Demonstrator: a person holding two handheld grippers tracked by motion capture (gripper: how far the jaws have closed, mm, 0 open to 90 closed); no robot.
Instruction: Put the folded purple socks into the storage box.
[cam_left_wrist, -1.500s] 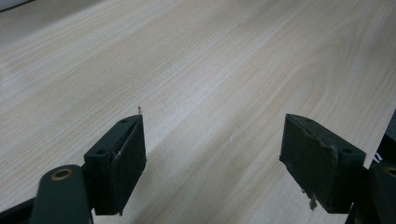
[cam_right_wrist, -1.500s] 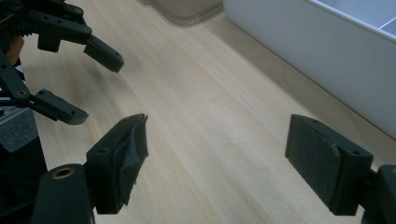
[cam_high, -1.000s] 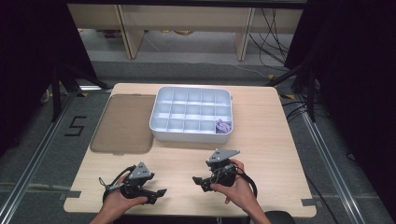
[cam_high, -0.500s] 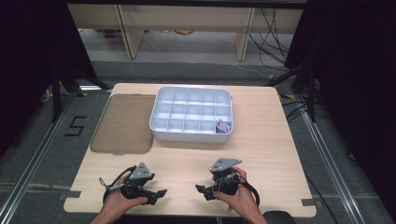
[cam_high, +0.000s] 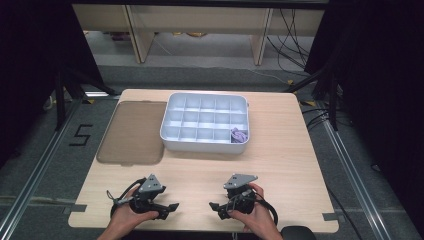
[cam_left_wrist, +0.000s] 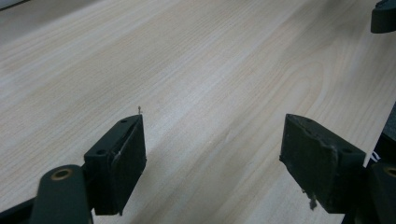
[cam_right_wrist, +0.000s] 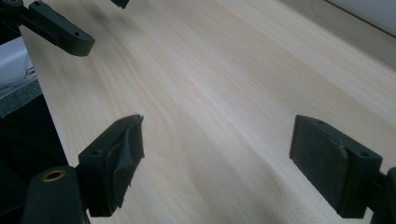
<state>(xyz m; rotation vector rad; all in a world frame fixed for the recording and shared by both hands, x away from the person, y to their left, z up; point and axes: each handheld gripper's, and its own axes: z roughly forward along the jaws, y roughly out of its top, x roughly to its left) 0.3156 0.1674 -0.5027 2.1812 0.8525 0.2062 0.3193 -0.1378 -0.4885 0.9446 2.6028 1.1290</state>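
While both hands rested at the near edge of the table, the left gripper and the right gripper pointed toward each other with their jaws spread wide, holding nothing. In each gripper view only bare wood lay between the black jaws. The white divided tray stood well apart at the far side, a small purple thing in its near right compartment, and a brown lid lay just beside it.
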